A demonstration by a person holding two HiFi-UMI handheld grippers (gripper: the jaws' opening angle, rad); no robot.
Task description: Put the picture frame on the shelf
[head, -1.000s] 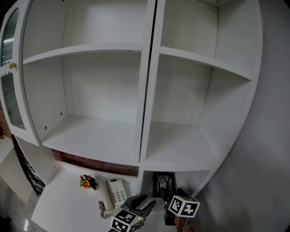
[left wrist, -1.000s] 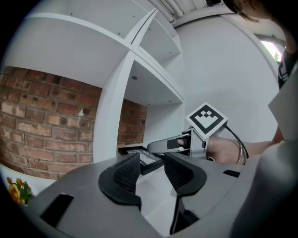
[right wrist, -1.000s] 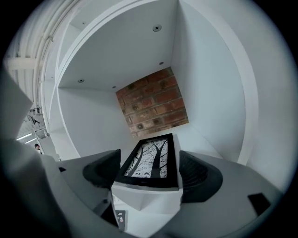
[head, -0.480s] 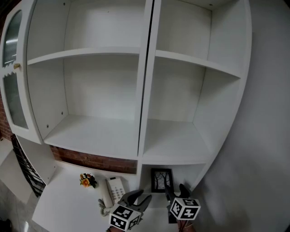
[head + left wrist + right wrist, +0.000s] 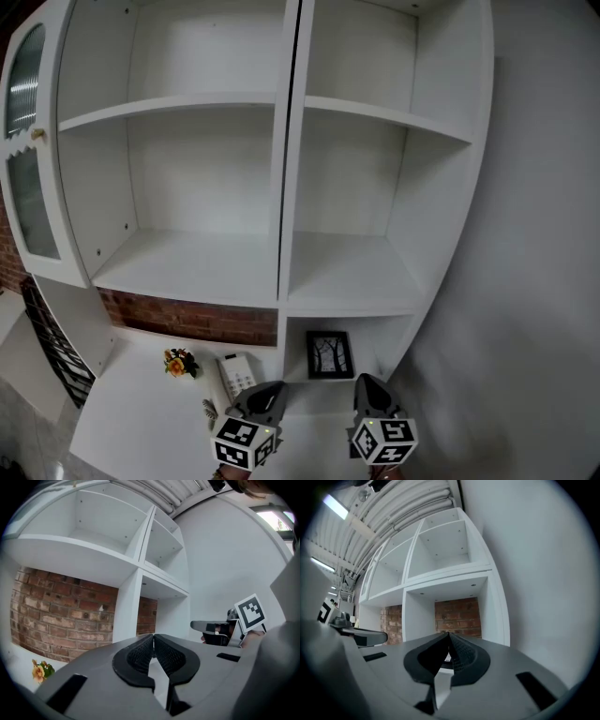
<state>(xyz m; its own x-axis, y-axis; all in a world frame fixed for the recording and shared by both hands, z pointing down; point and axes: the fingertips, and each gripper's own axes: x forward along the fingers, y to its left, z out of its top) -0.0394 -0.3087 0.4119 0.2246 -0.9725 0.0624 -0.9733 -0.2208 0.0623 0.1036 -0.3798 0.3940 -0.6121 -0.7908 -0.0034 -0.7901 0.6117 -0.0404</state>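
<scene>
White shelf unit (image 5: 281, 187) against a grey wall (image 5: 534, 234); brick (image 5: 187, 321) shows behind its low bay. Frame (image 5: 329, 354) stands upright on the white surface (image 5: 131, 422) in the low right bay, under the shelves. Phone (image 5: 237, 375) and flowers (image 5: 177, 362) sit left of it. Left tool (image 5: 266, 394) and right tool (image 5: 368, 388) have both just closed, clenched on nothing, clear of the frame.

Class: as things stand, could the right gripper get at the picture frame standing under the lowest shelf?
Probably yes. The picture frame stands in the open just ahead of the right gripper, nothing between them. Its fingers have just closed, empty, so they must open first.
</scene>
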